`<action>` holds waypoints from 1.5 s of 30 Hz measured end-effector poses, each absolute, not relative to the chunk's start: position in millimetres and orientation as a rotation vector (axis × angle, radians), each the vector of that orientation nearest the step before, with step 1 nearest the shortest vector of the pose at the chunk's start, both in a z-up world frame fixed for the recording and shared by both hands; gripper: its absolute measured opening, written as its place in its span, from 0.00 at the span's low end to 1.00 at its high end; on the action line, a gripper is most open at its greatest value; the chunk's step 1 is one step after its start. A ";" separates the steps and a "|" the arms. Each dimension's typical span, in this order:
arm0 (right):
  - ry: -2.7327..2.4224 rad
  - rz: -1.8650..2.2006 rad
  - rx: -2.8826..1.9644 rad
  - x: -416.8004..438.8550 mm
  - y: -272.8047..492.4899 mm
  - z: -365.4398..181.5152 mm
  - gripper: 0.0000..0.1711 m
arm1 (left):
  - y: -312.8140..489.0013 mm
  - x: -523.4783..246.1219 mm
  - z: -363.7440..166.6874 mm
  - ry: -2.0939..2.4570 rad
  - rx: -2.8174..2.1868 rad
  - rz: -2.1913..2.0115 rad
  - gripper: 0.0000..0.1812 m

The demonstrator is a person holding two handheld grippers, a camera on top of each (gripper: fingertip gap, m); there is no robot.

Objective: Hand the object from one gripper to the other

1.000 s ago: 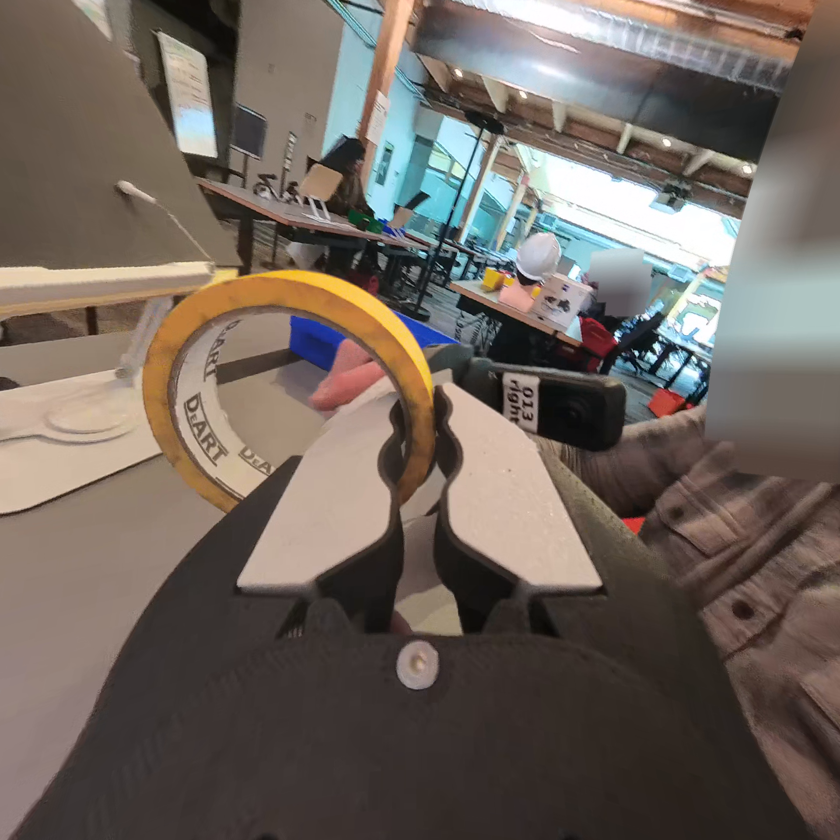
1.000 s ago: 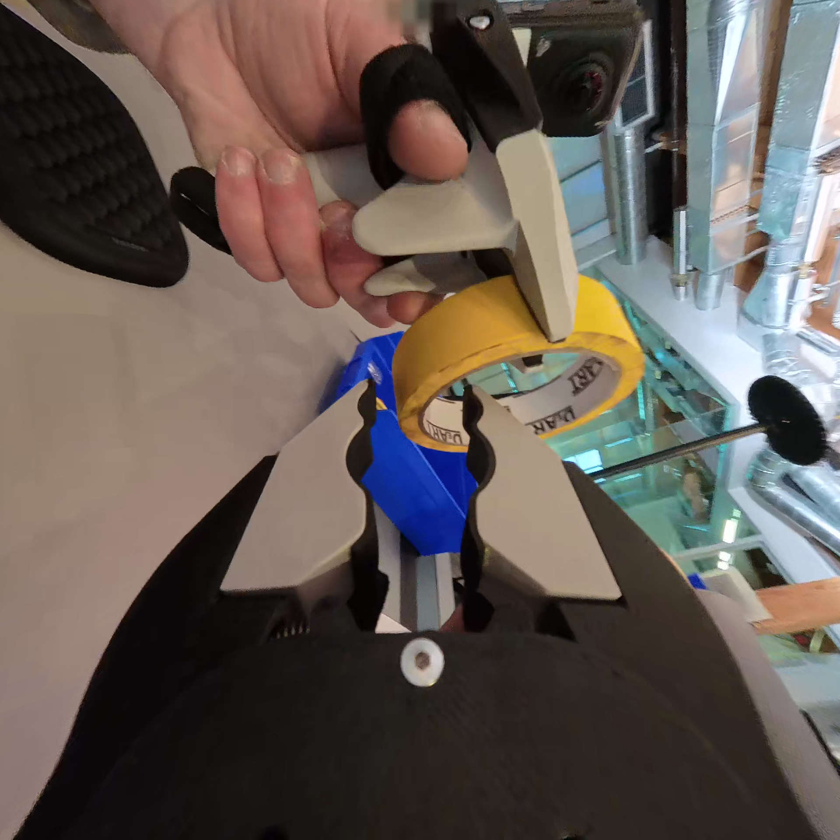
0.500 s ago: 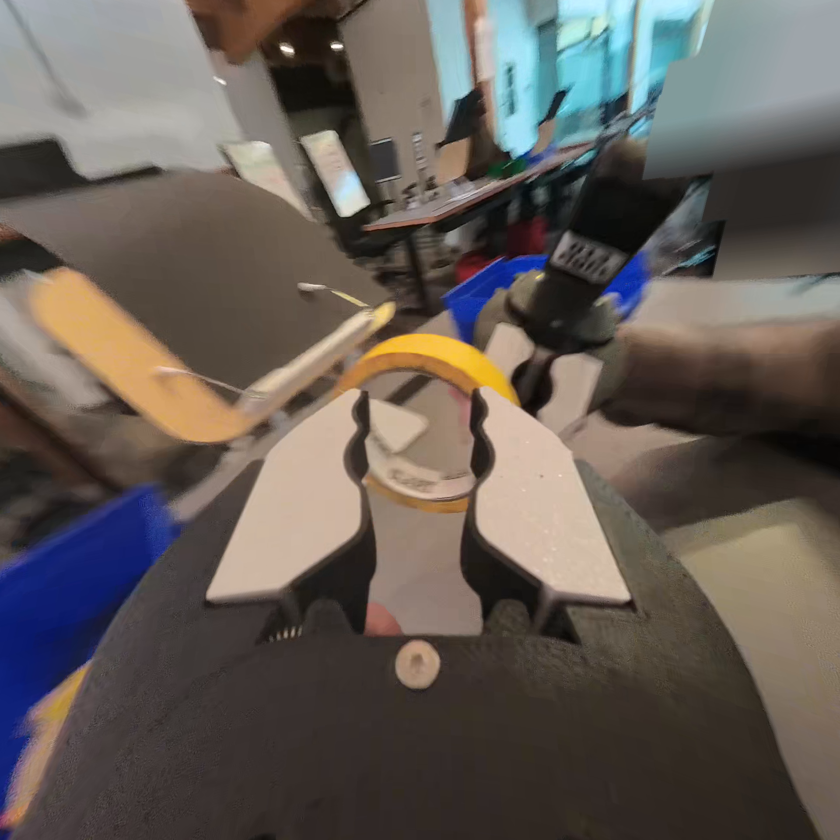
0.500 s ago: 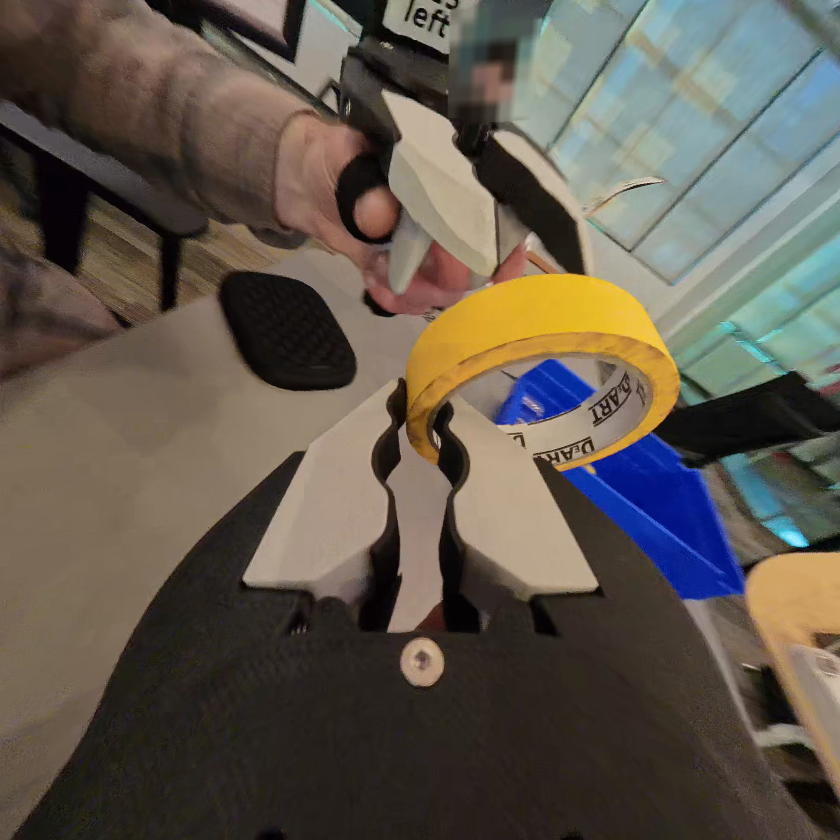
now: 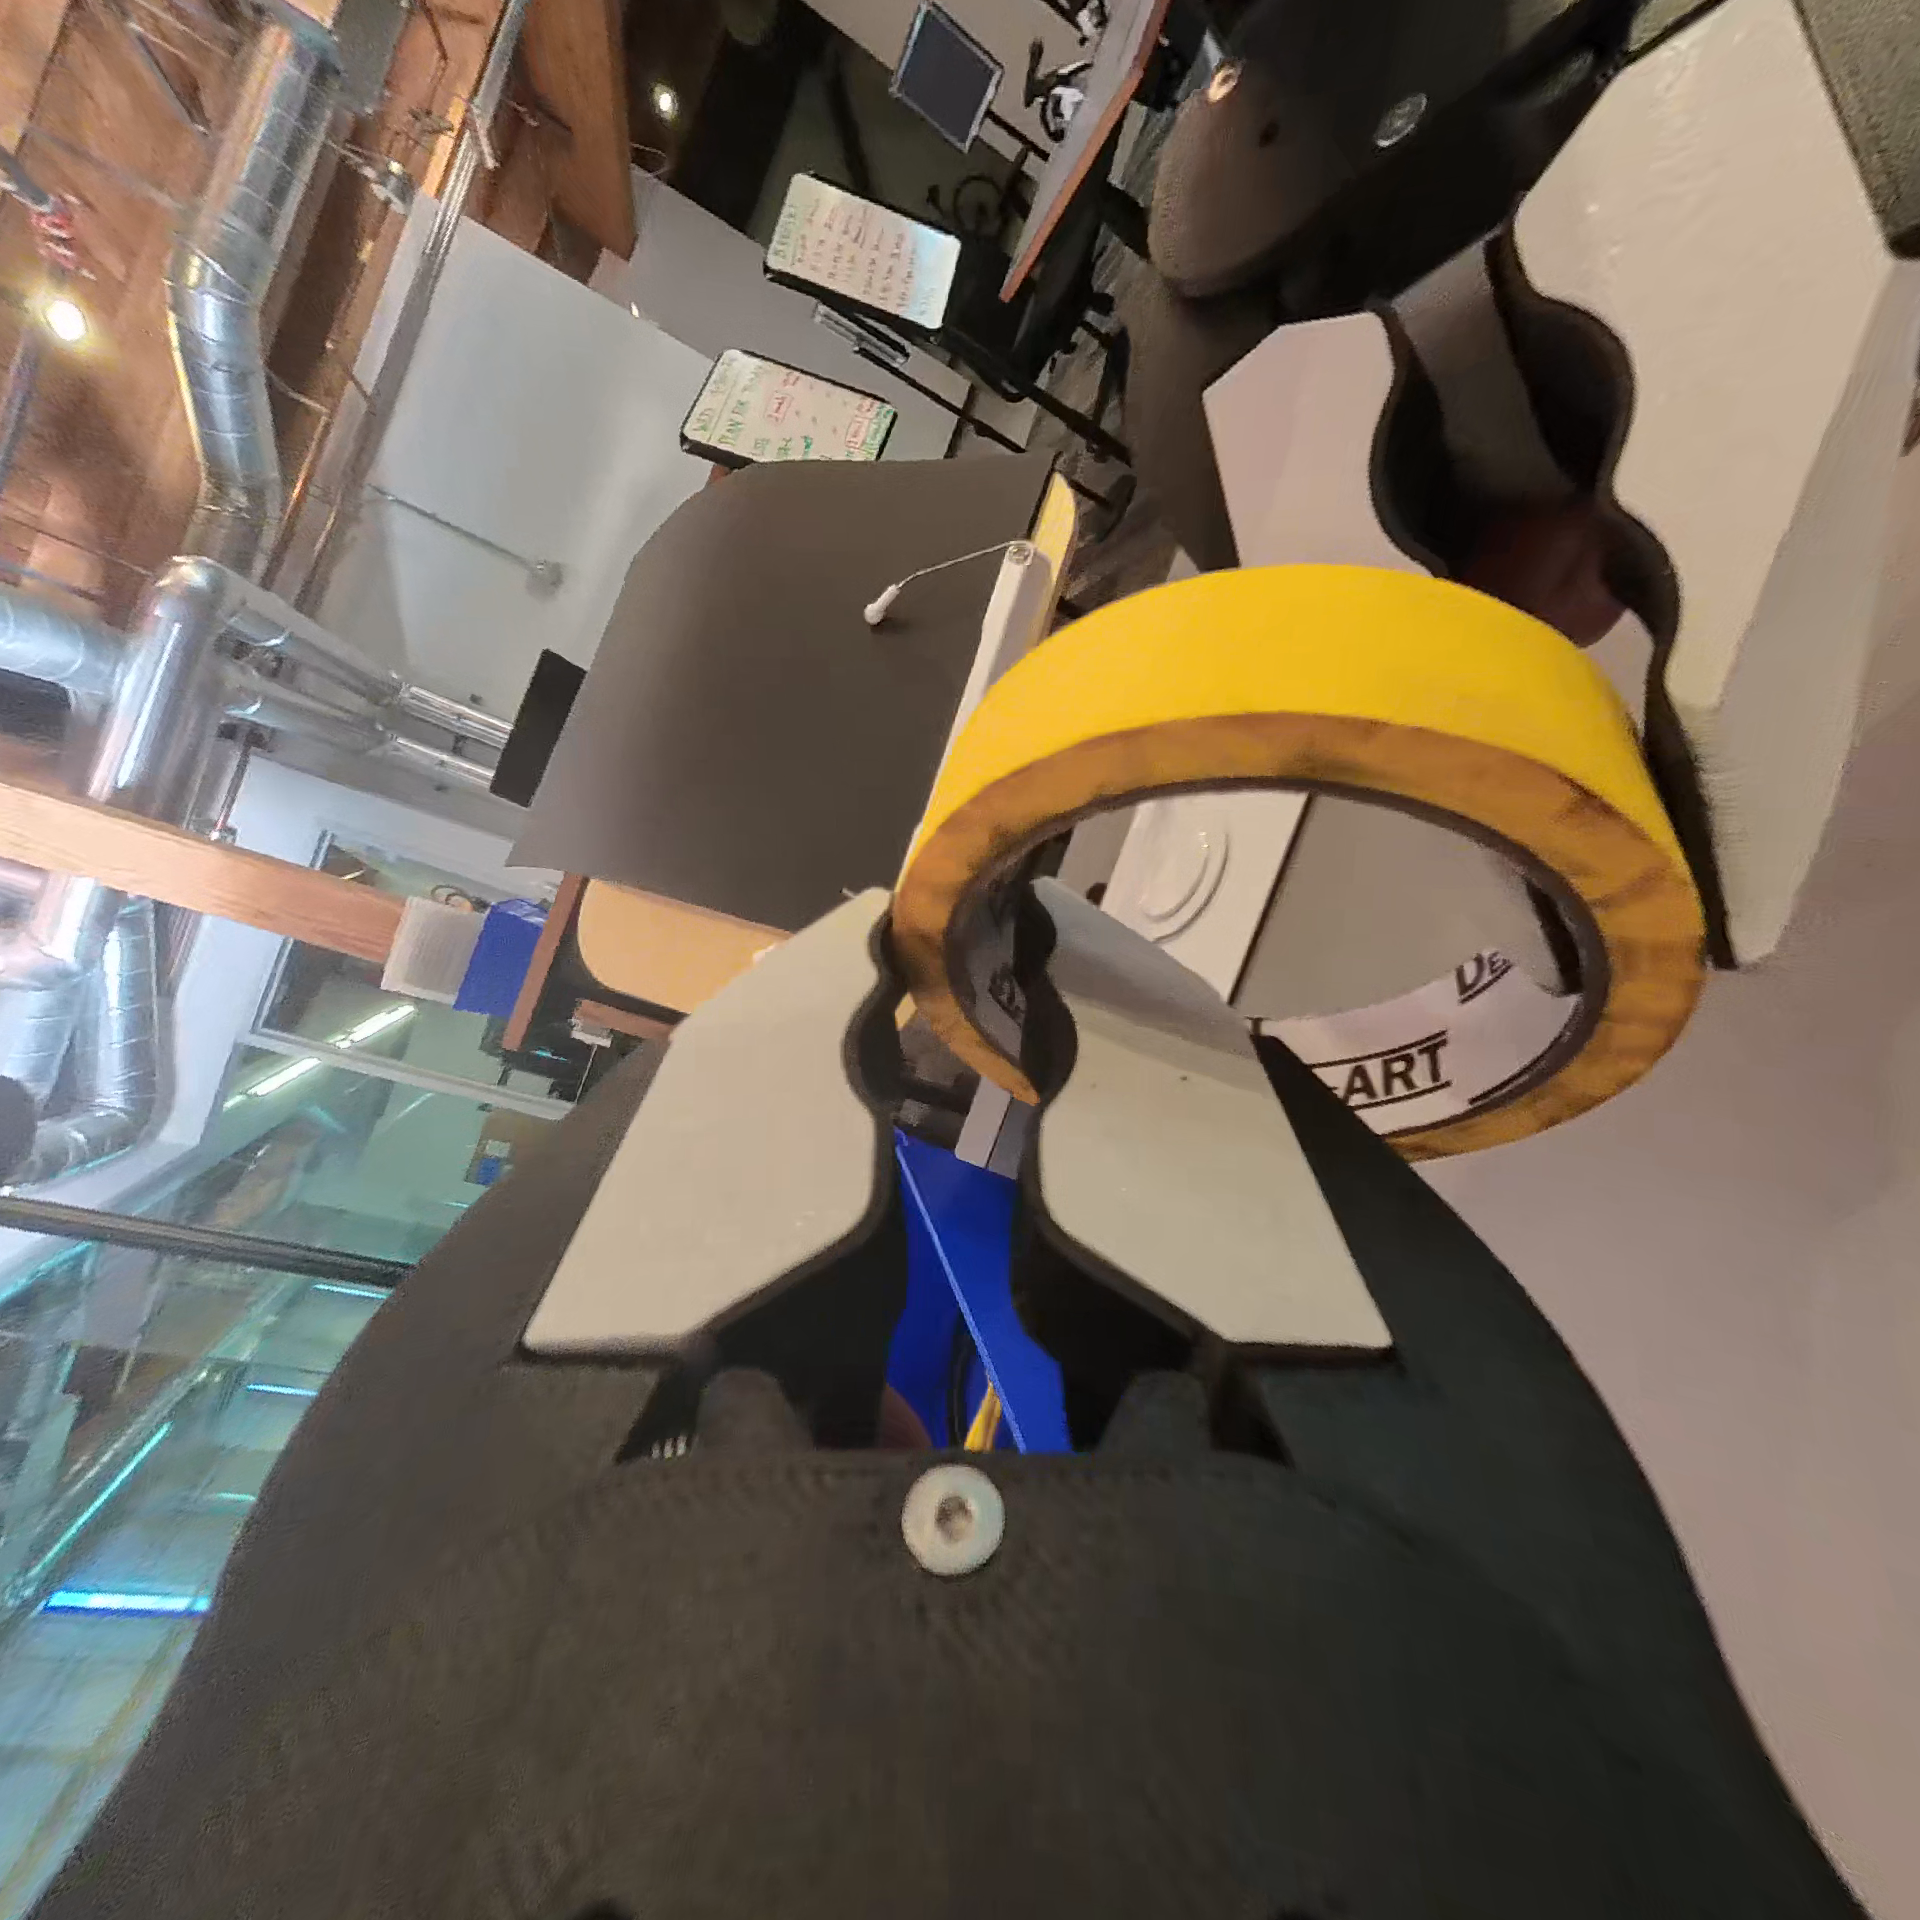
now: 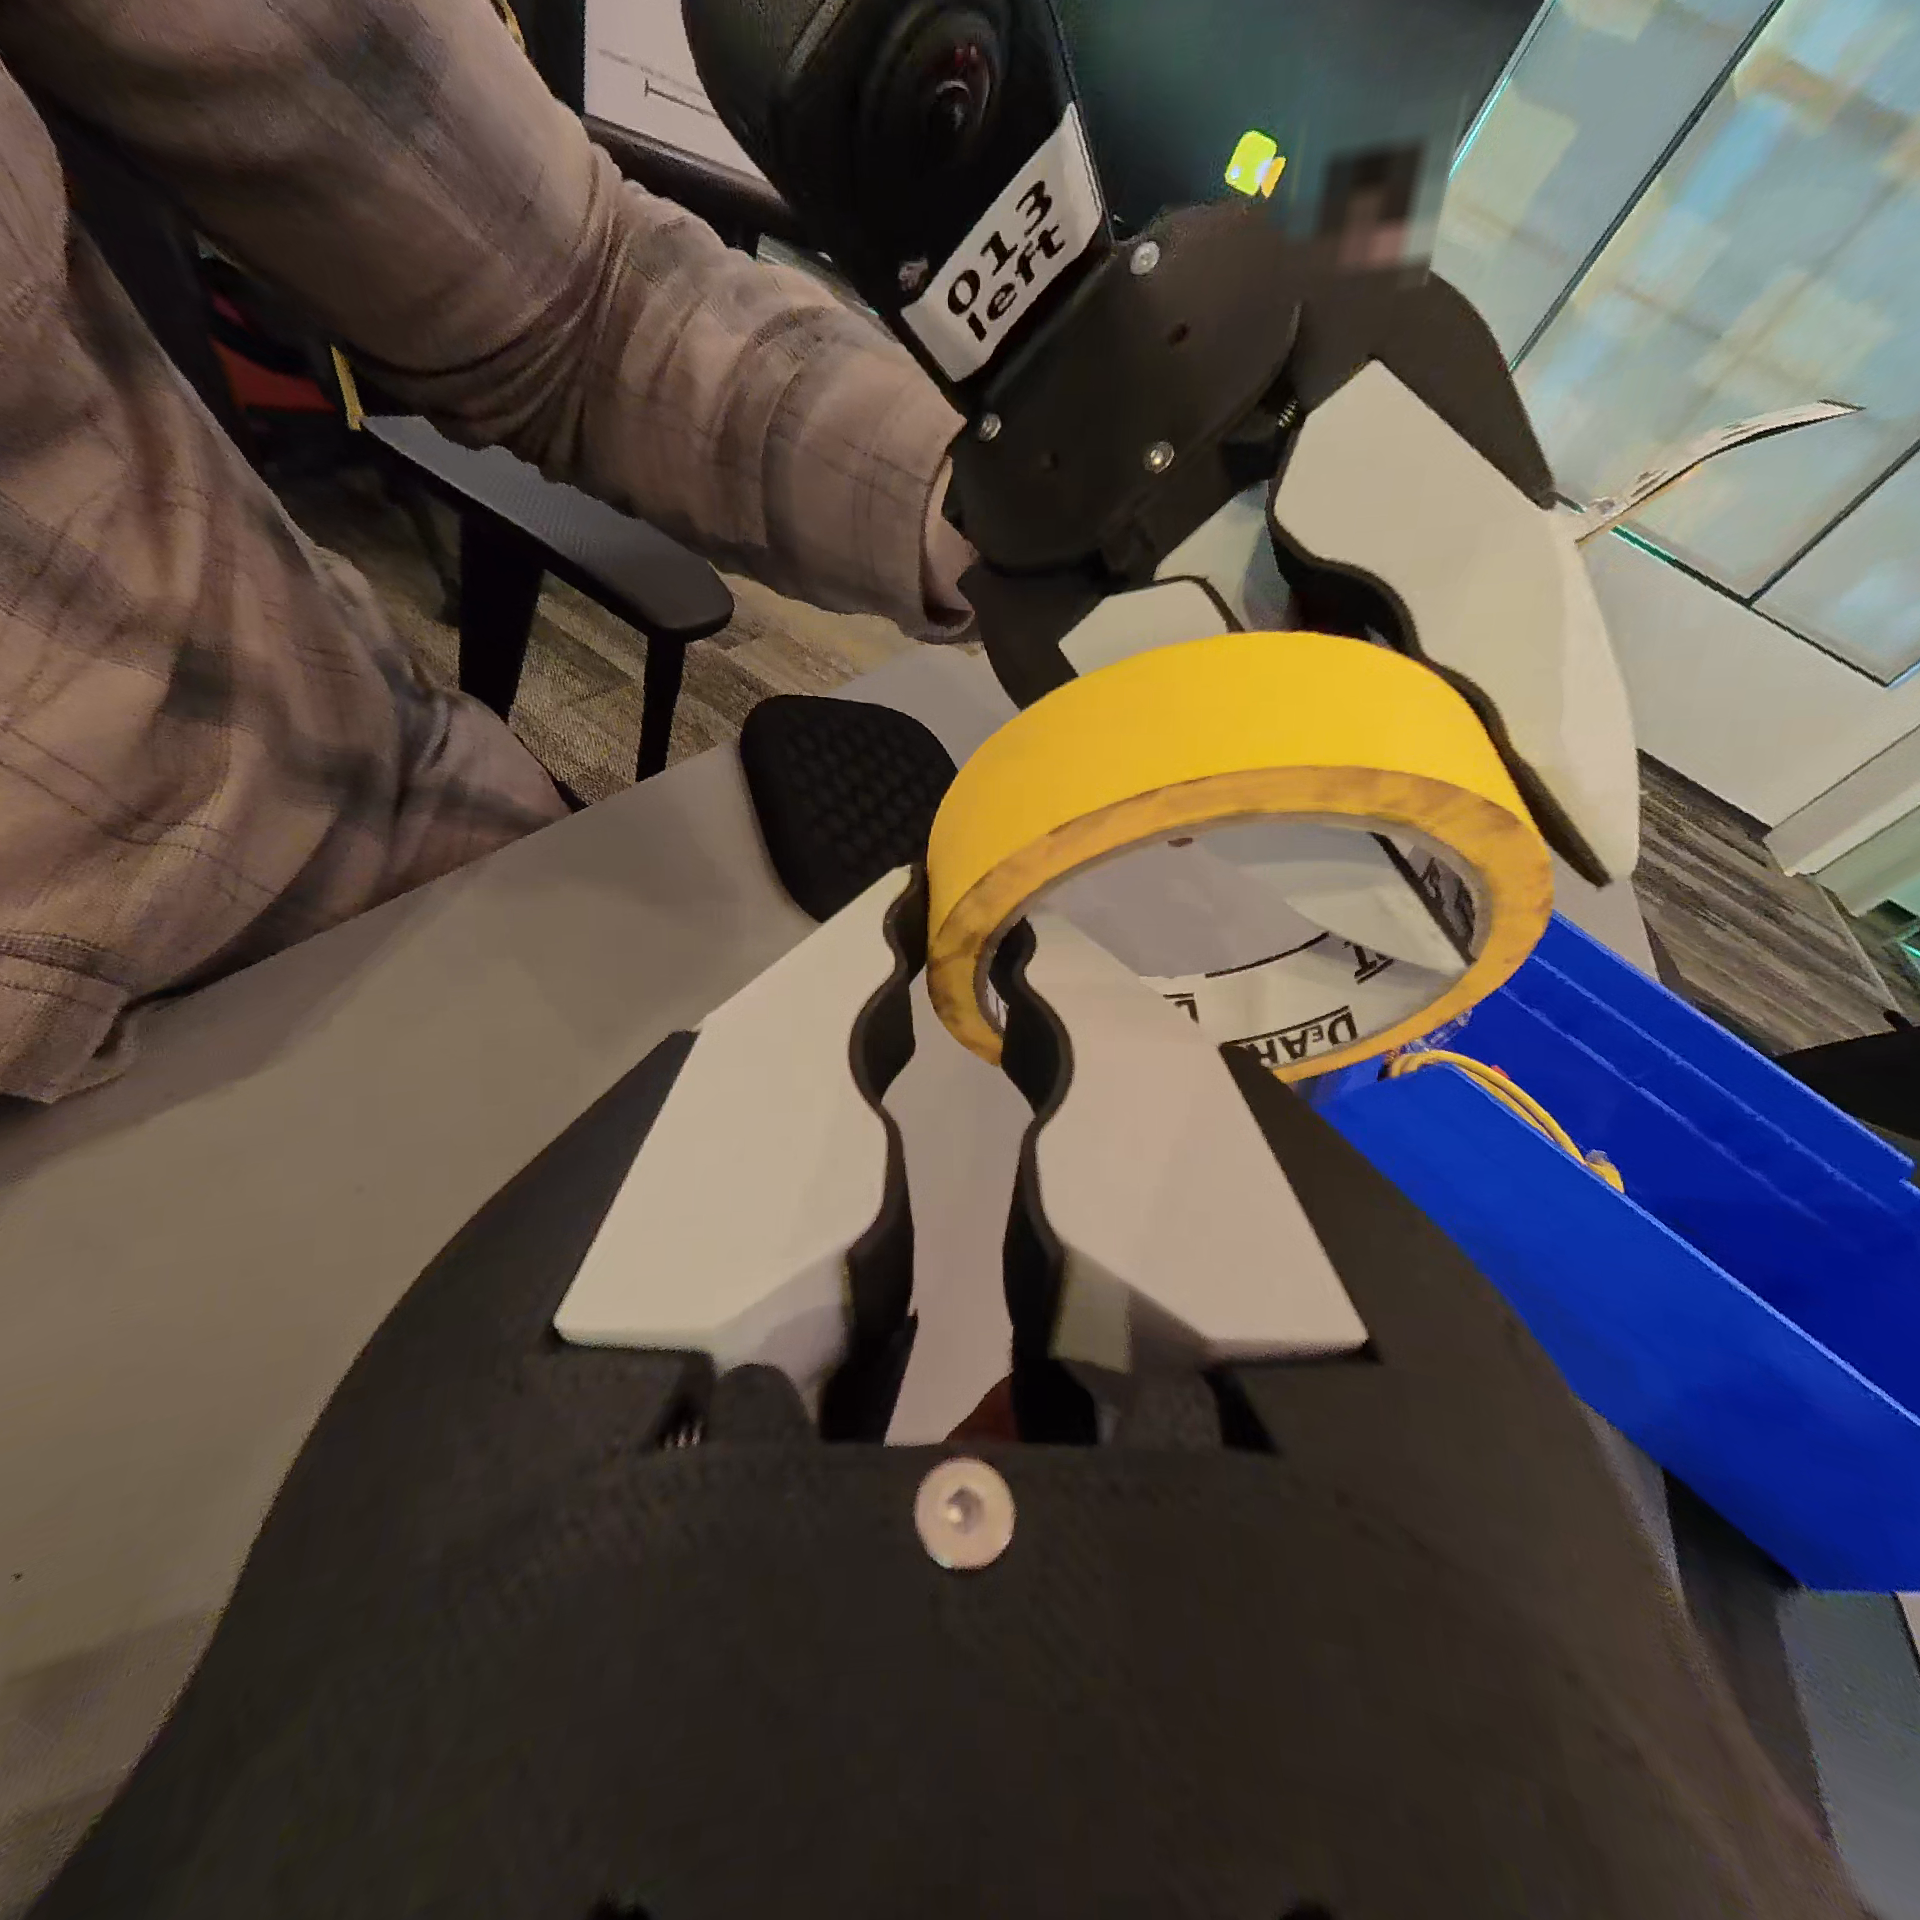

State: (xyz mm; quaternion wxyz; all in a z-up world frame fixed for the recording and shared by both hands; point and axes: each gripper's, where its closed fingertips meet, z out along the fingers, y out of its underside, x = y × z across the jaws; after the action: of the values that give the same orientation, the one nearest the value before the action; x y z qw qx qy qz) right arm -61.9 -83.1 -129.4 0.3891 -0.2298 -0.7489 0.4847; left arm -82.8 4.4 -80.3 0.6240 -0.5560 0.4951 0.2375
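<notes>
The right gripper [image 6: 956, 966] pinches the near wall of the yellow tape roll [image 6: 1226, 727], one finger outside the ring and one inside, jaws nearly closed on it. The roll hangs in the air above the grey bench [image 6: 312, 1091], lying roughly flat. On its far side the left gripper [image 5: 961, 997] straddles the opposite wall with its jaws spread wider; whether they actually press the tape I cannot tell. Beyond sits a blue bin [image 6: 1662, 1195] on the bench.

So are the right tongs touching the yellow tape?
Touching. The right wrist view shows the right tongs pinching the yellow tape from both sides.
</notes>
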 end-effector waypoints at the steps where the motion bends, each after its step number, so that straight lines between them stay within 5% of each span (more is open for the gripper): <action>1: -1.900 1.209 -0.586 -63.2 -80.8 -130.2 0.05 | 5.4 -83.6 -79.3 1.119 -1.287 0.542 0.10; 5: -1.834 1.160 -0.596 -68.9 -73.9 -124.0 0.06 | 6.0 -87.8 -68.0 1.068 -1.275 0.548 0.07; 14: -1.736 1.070 -0.570 -59.4 -54.0 -97.6 0.28 | 15.2 -102.7 -54.8 0.976 -1.353 0.496 0.06; 23: -1.653 0.914 -0.568 -50.1 -24.4 -81.4 0.29 | 26.0 -120.6 -46.2 0.723 -1.481 0.296 0.06; 30: -1.604 0.823 -0.485 -49.9 -41.9 -58.6 0.11 | 42.7 -180.6 -54.9 0.117 -1.626 0.002 0.06; 38: -1.428 0.804 -0.748 -89.6 -9.6 -74.6 0.16 | 42.3 -183.8 -74.4 -0.090 -1.609 -0.067 0.05; 40: -1.217 0.813 -0.854 -88.9 14.9 -60.3 0.19 | 41.3 -187.3 -70.2 -0.134 -1.570 -0.073 0.05; 43: -1.025 0.803 -0.992 -91.5 39.5 -62.6 0.39 | 40.3 -190.1 -71.1 -0.219 -1.532 -0.101 0.05; 45: -0.966 0.770 -1.031 -94.4 43.7 -68.6 0.36 | 40.2 -186.5 -74.5 -0.249 -1.515 -0.087 0.06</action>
State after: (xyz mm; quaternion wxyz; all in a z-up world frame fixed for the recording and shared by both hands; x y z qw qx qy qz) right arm -94.4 43.7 -68.6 0.6935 -0.4616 -0.4328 0.3446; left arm -186.5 40.2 -74.5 0.7186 -0.6851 -0.1125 -0.0392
